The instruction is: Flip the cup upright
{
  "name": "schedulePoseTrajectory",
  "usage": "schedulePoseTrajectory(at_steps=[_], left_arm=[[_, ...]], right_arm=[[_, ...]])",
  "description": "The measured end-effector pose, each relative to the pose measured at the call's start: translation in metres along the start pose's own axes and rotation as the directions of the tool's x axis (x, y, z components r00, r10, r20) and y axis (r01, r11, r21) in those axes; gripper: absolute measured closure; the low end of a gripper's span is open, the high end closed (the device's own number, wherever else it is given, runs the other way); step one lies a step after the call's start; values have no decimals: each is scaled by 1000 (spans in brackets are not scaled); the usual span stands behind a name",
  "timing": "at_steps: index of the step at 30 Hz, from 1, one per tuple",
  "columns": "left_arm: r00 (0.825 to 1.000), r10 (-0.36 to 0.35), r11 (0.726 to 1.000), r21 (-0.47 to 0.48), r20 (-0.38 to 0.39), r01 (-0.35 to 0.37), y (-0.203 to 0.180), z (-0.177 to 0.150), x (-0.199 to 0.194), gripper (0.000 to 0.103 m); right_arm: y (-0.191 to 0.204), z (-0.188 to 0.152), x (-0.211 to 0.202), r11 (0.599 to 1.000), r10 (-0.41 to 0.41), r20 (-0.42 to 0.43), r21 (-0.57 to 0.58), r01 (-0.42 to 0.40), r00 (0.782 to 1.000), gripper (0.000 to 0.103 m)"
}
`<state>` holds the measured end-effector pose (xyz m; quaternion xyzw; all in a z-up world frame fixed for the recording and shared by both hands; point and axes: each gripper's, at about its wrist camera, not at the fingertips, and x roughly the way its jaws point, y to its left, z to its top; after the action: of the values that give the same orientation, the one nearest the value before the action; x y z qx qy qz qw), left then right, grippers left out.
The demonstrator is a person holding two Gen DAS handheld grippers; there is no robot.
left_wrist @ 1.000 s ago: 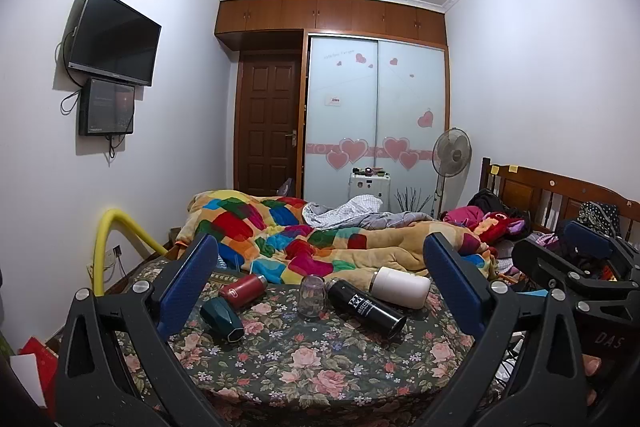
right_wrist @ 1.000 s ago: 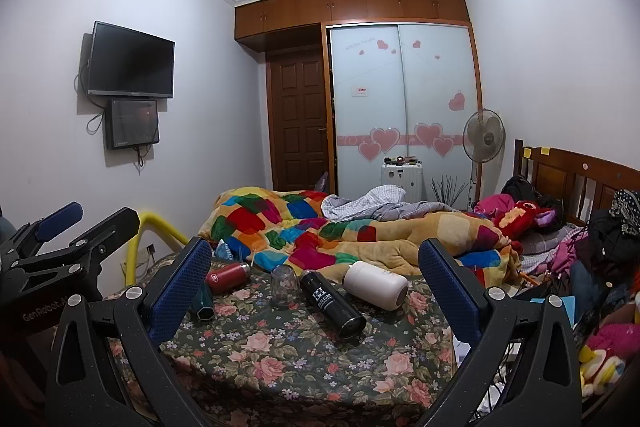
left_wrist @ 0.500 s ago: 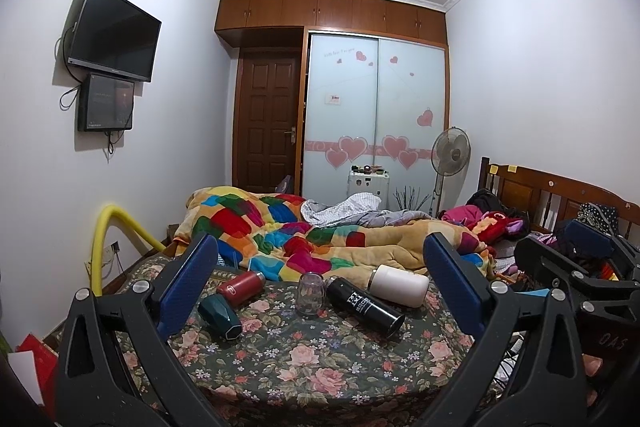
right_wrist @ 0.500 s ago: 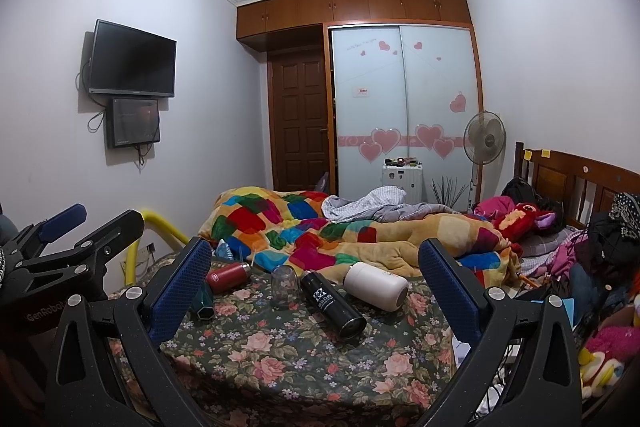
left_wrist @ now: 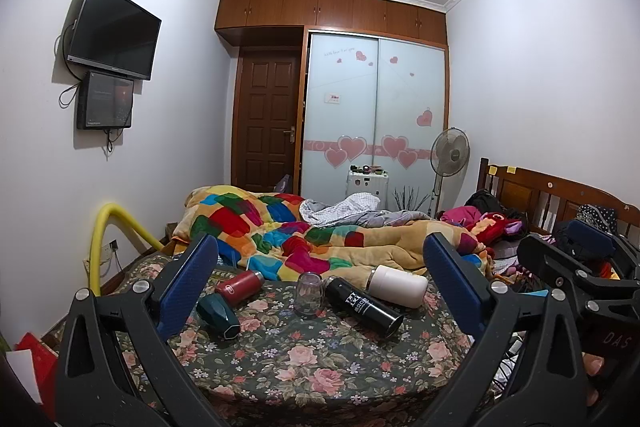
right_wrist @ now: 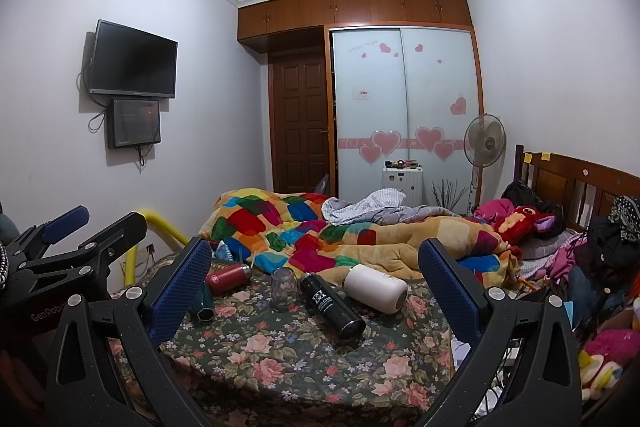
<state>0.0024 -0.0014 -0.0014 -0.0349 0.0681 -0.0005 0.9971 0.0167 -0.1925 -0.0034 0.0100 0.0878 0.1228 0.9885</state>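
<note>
Several cups lie on a floral cloth [left_wrist: 304,351]: a red flask [left_wrist: 239,282], a dark green cup [left_wrist: 218,315], a black flask [left_wrist: 362,306] and a white cup [left_wrist: 398,285], all on their sides. A clear glass [left_wrist: 309,292] stands mouth down among them. They show again in the right wrist view: red flask [right_wrist: 227,277], glass [right_wrist: 284,288], black flask [right_wrist: 332,306], white cup [right_wrist: 375,288]. My left gripper [left_wrist: 320,287] is open and empty, short of the cups. My right gripper [right_wrist: 314,287] is open and empty, beside it.
A colourful quilt [left_wrist: 280,227] is heaped on the bed just behind the cups. A yellow pipe [left_wrist: 105,227] curves at the left. Clothes and toys [right_wrist: 580,251] pile up at the right by a wooden headboard [left_wrist: 560,195]. A fan [left_wrist: 450,151] stands by the wardrobe.
The left wrist view has shifted slightly, so the cups sit a little lower and closer. Both grippers stay open. The cups have not moved.
</note>
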Motion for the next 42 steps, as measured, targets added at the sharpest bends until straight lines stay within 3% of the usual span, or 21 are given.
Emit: schedulePoseTrajectory(at_steps=[28, 37, 42], left_arm=[[1000, 6, 1000, -5, -9, -6, -1, -1, 4, 0], [998, 13, 1000, -26, -63, -15, 10, -8, 35, 0], [989, 42, 998, -44, -141, -48, 21, -22, 73, 0]], right_arm=[[0, 1, 5, 1000, 1, -15, 3, -1, 1000, 0], [-5, -9, 31, 1000, -6, -75, -3, 6, 997, 0], [-12, -20, 61, 1000, -21, -145, -13, 20, 989, 0]])
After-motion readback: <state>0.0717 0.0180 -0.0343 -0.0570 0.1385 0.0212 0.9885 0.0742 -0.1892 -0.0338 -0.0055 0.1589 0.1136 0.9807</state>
